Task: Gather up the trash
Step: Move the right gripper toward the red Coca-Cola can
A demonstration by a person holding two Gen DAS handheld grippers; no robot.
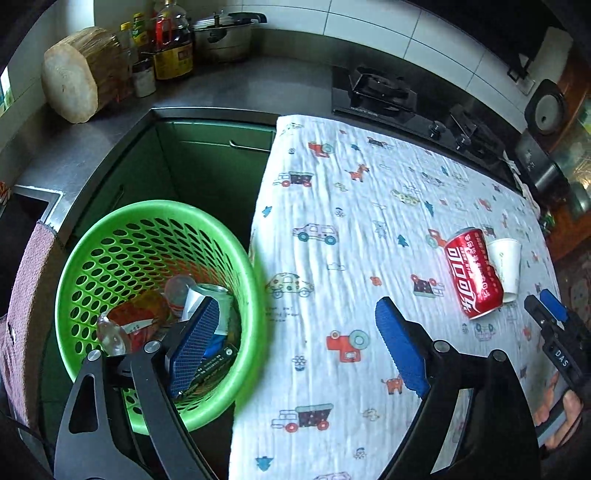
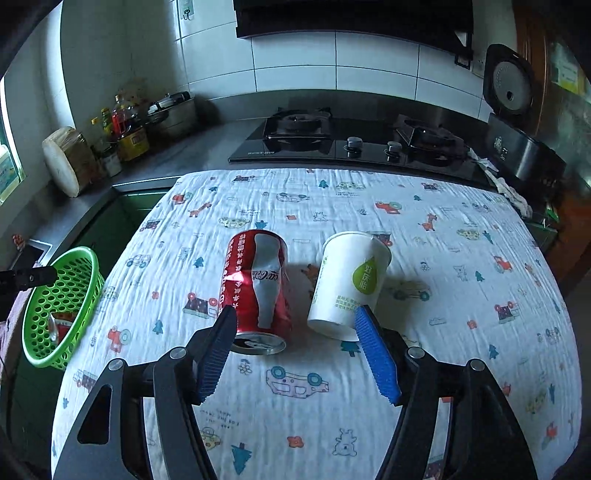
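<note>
A dented red cola can (image 2: 258, 288) and a white paper cup (image 2: 347, 280) lie side by side on the patterned tablecloth (image 2: 461, 295). My right gripper (image 2: 295, 321) is open and empty, with its fingertips just in front of both. In the left wrist view the can (image 1: 474, 273) and the cup (image 1: 506, 264) lie at the right, with the right gripper (image 1: 546, 306) beside them. My left gripper (image 1: 299, 310) is open and empty, straddling the rim of the green basket (image 1: 85, 258), which holds several pieces of trash. The basket also shows in the right wrist view (image 2: 44, 332).
The table's left edge (image 1: 258, 229) drops off next to the basket. Behind the table stand a gas stove (image 2: 351, 140), a wooden chopping block (image 1: 77, 74), bottles (image 1: 170, 44) and a steel pot (image 1: 221, 33) on the grey counter. A pink towel (image 1: 22, 314) hangs at far left.
</note>
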